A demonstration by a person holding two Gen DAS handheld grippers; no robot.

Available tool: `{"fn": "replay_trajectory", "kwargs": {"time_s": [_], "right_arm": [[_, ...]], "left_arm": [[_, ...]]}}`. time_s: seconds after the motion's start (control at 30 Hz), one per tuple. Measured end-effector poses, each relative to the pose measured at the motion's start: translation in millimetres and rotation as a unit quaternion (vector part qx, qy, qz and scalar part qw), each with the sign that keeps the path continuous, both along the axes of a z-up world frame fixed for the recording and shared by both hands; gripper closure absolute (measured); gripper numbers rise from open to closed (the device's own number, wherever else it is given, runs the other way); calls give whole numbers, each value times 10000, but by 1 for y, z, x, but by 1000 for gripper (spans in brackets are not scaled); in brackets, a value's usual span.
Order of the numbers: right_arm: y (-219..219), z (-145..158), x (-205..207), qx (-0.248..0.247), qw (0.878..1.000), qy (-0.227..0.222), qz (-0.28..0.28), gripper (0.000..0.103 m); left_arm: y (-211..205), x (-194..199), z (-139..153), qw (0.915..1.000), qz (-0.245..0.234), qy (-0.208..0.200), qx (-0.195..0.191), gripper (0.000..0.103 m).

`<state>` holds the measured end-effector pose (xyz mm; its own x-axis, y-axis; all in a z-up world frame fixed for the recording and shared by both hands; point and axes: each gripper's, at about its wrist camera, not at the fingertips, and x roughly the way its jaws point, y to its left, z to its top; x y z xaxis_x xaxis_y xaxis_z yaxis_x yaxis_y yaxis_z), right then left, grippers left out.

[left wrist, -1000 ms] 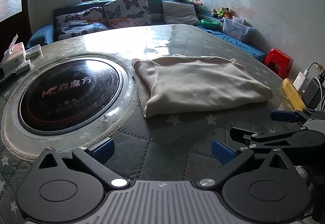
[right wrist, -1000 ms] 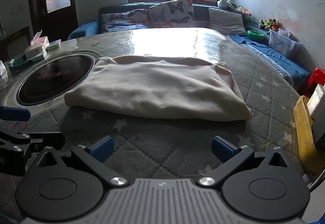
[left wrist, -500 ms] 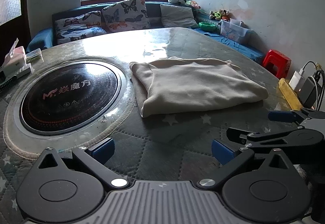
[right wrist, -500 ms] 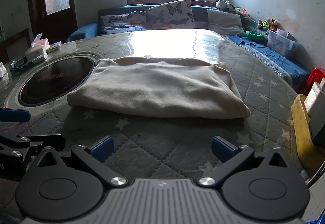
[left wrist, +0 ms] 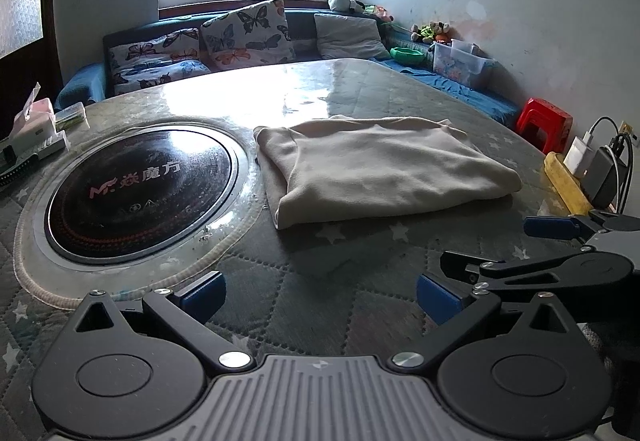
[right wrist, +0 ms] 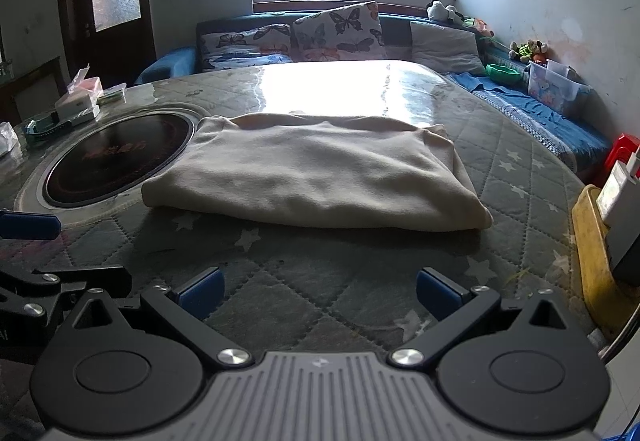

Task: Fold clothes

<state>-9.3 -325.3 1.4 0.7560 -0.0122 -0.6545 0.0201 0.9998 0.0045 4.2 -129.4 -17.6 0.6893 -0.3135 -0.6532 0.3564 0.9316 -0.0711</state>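
A cream garment (left wrist: pixel 380 169) lies folded into a flat rectangle on the quilted table cover (left wrist: pixel 304 305); it also shows in the right wrist view (right wrist: pixel 320 177). My left gripper (left wrist: pixel 320 295) is open and empty, near the table's front edge, short of the garment. My right gripper (right wrist: pixel 318 293) is open and empty, also in front of the garment. The right gripper shows at the right in the left wrist view (left wrist: pixel 560 245), and the left gripper at the left edge in the right wrist view (right wrist: pixel 36 253).
A round black induction hob (left wrist: pixel 136 185) is set into the table left of the garment. Boxes and tissues (left wrist: pixel 36 129) sit at the far left. A yellow tray with chargers (left wrist: pixel 576 177) is on the right edge. A sofa with cushions (left wrist: pixel 240 37) stands behind.
Both grippers have drawn back and risen slightly from the garment, so it looks a little farther away. The garment has not moved and both stay open.
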Motion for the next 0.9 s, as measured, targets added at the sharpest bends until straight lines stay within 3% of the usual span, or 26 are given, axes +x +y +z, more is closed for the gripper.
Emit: {"fn": "replay_trajectory", "kwargs": {"time_s": [0.9], "right_arm": [[2, 6, -12, 34, 9999, -148, -11, 0]], "left_arm": [[-3, -13, 4, 9999, 1, -143, 30, 0]]}}
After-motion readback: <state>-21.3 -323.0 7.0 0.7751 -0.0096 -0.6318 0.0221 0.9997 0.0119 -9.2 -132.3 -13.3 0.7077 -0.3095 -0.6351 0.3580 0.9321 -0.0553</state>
